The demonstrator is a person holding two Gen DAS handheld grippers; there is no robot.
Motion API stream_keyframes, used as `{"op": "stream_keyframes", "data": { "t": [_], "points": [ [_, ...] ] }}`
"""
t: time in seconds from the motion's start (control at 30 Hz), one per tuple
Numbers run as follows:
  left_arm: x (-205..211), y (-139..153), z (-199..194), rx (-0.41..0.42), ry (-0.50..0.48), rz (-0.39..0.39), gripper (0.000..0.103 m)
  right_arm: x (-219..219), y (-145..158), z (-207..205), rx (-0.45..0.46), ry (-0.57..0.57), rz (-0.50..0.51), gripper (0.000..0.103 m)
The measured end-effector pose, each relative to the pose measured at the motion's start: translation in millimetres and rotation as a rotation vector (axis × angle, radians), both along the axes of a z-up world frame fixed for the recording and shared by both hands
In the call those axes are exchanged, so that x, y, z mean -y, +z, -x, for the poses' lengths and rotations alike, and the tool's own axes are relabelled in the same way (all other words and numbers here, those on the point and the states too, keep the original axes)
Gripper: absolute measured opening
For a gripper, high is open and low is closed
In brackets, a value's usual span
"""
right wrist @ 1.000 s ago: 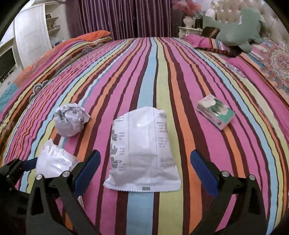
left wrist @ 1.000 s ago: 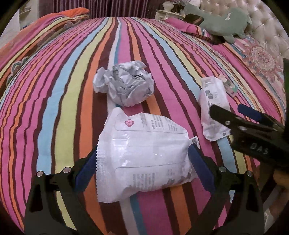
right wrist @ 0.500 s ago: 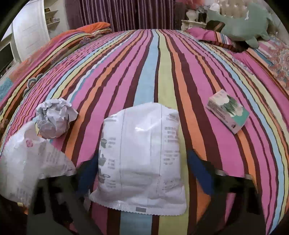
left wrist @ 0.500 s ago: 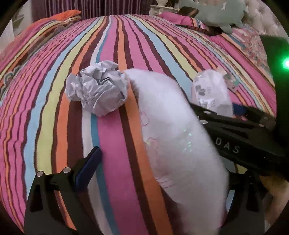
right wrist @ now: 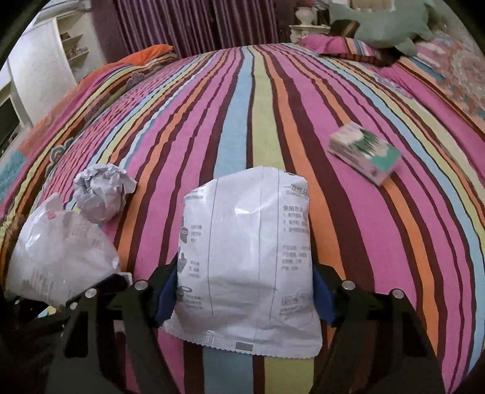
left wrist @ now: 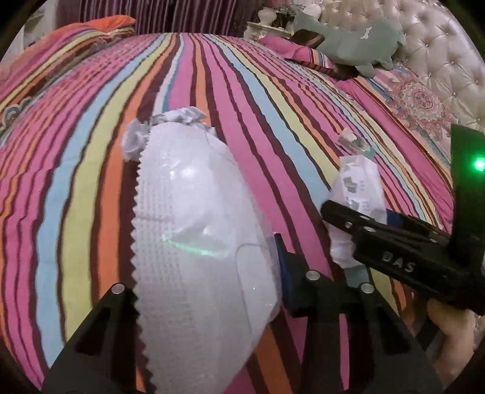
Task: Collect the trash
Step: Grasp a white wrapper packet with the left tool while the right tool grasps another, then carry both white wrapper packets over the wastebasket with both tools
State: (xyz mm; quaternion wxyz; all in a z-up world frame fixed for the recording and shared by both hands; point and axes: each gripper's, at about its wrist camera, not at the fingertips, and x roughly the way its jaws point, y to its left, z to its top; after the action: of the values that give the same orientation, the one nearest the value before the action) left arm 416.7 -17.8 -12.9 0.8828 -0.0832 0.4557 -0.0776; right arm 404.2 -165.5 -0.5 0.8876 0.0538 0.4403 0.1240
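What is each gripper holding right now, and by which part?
Left gripper clamps a white plastic wrapper by its sides. Right gripper is closing on the printed white packet's side edges.

**A:** so what kind of room is this?

**B:** someone's bedroom, pretty clearly. Big bed (right wrist: 272, 121) with a loud striped cover, tufted cream headboard (left wrist: 424, 60) behind it, a striped pillow (left wrist: 297, 54) and a green plush toy (left wrist: 357, 42) up top.

**A:** anything else homey?

**B:** purple curtains (right wrist: 197, 27) at the back and a white shelf unit (right wrist: 51, 57) on the left side. Not a lab at all.
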Motion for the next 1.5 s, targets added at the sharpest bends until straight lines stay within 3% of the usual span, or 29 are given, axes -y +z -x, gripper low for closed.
{"op": "stream_keyframes", "data": {
  "t": [0.43,0.8,1.5],
  "points": [
    [-11.1,13.7,68.9,0.013,-0.008,0.010,0.037,3.9,15.8,74.8,0.004,-0.004,-0.101,0.069],
    [-16.7,41.2,137.6,0.071,-0.010,-0.041,0.037,1.8,25.1,126.9,0.000,-0.002,-0.163,0.069],
    [-23.1,41.0,287.8,0.076,-0.017,-0.079,0.037,4.4,30.2,266.4,0.016,0.027,-0.230,0.069]
  ]
}}
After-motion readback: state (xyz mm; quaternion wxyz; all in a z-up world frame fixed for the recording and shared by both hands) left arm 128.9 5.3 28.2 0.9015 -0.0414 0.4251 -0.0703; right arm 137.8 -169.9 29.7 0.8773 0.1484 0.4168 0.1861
